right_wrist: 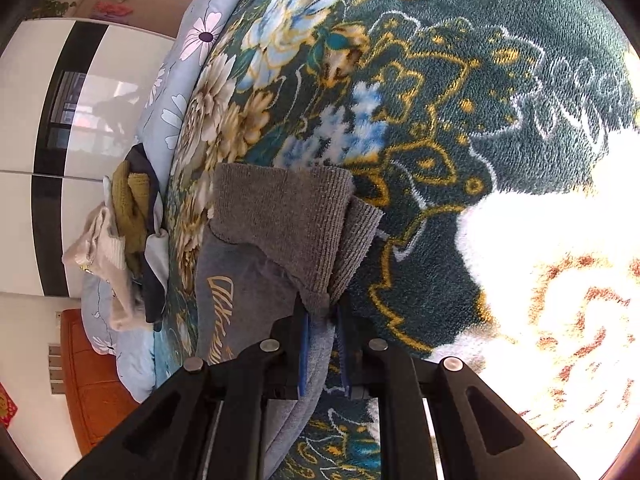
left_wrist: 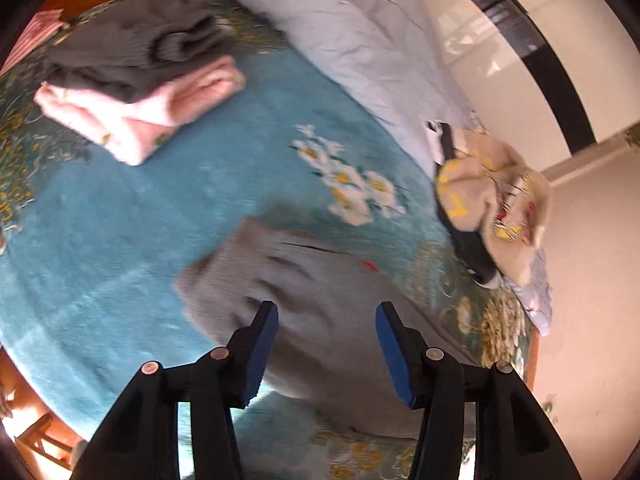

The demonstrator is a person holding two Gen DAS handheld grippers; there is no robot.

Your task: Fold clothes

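A grey sweatshirt [left_wrist: 320, 312] lies partly folded on the teal floral blanket [left_wrist: 140, 248]. My left gripper [left_wrist: 326, 316] hovers just above the sweatshirt, open, with nothing between its blue pads. In the right wrist view the same grey sweatshirt [right_wrist: 256, 280] shows its ribbed cuff or hem [right_wrist: 288, 220] and gold lettering. My right gripper [right_wrist: 320, 316] is shut on that ribbed edge, with the fabric pinched between its fingers. A folded dark grey garment [left_wrist: 128, 48] rests on a folded pink one [left_wrist: 136, 116] at the far left.
A light blue flowered quilt [left_wrist: 360, 48] runs along the bed's far side. A heap of unfolded clothes [left_wrist: 488, 196], beige and dark, sits near it, seen also as a clothes heap [right_wrist: 124, 240]. A white wardrobe [left_wrist: 500, 40] and floor lie beyond the bed edge.
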